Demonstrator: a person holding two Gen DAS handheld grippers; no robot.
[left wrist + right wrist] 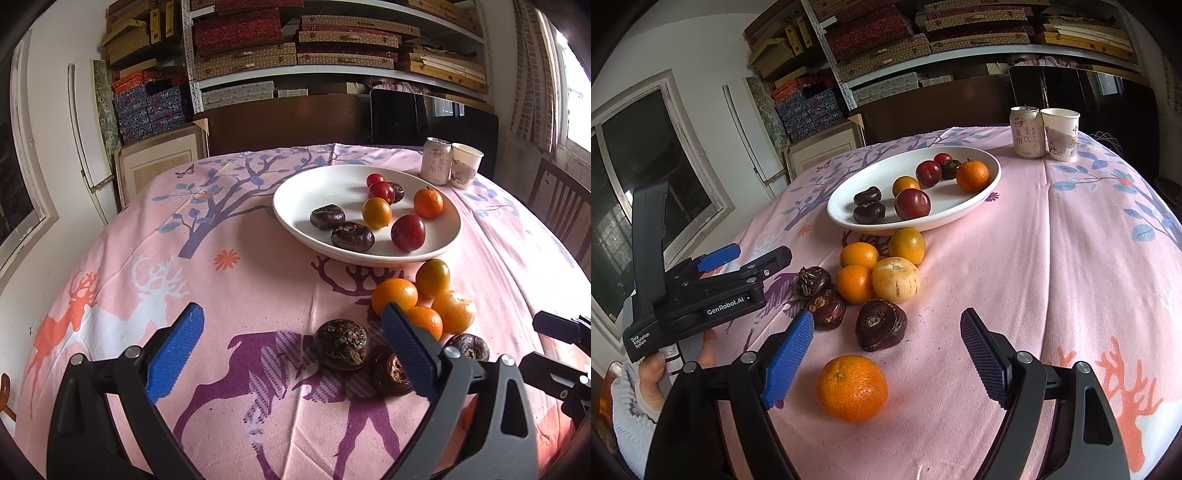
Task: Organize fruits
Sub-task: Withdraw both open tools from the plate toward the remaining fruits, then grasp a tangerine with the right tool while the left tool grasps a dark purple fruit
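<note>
Pink deer-print tablecloth (pixel 258 288) carries a white plate (pixel 317 184) of fruit. From the left wrist, the left gripper (pixel 291 328) stands spread wide and empty, a dark water chestnut (pixel 342 344) between its fingers, nearer than the plate. From the right wrist, the right gripper (pixel 886 328) stands apart, holding nothing; a loose orange (pixel 852 387) lies between its fingers, well short of the plate (pixel 849 218).
</note>
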